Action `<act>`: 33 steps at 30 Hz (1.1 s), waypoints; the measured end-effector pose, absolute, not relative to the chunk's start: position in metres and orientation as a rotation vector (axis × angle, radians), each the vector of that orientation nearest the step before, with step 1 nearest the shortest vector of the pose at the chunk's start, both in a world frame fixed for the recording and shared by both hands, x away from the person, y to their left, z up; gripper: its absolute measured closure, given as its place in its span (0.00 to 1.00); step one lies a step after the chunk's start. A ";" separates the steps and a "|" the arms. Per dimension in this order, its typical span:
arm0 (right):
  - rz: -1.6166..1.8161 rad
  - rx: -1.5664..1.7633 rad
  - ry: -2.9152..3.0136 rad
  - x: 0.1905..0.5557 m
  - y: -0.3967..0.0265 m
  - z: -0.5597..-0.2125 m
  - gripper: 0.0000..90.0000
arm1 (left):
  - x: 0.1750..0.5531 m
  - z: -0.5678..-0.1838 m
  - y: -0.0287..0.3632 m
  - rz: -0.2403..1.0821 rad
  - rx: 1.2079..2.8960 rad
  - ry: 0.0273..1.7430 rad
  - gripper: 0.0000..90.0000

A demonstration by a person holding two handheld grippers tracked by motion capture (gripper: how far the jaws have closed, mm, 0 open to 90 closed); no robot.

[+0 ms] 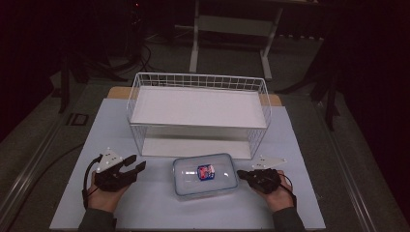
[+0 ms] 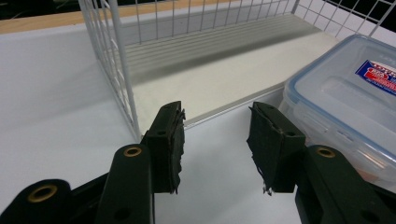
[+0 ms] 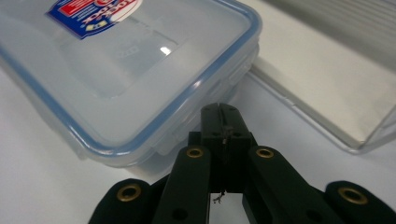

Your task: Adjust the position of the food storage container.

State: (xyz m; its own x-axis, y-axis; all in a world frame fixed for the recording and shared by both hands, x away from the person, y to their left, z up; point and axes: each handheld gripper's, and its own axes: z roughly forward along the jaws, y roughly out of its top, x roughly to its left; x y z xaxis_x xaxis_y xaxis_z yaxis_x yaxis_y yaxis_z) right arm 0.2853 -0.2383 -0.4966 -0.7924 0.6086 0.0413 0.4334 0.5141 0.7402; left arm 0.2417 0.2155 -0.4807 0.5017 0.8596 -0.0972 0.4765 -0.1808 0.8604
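1. Box (image 1: 205, 174) as landmark: a clear, blue-rimmed, lidded container lies on the white mat (image 1: 145, 208), just in front of the wire basket (image 1: 198, 79).
2. The right gripper (image 1: 241, 173), jaws clenched on nothing, noses the box's right side wall, likely at a lid clip.
3. The left gripper (image 1: 137, 162), jaws parted and empty, waits well left of the box.
4. Advice: steady the box from the left before working the clip; push gently so it does not slide toward the basket behind it.

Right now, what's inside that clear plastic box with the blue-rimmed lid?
Through the box's lid nothing shows inside. The red and blue label on the lid hides what lies directly beneath it.
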 end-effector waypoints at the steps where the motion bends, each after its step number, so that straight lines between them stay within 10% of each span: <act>1: 1.147 0.876 2.547 0.282 -0.237 -0.496 1.00 | 0.242 -0.481 0.215 0.520 1.825 1.117 0.61; 21: 1.138 0.841 2.603 0.270 -0.219 -0.497 0.99 | 0.241 -0.480 0.213 0.517 1.835 1.112 0.59; 33: 1.251 0.973 2.487 0.265 -0.229 -0.481 0.68 | 0.240 -0.480 0.208 0.465 1.819 1.103 0.54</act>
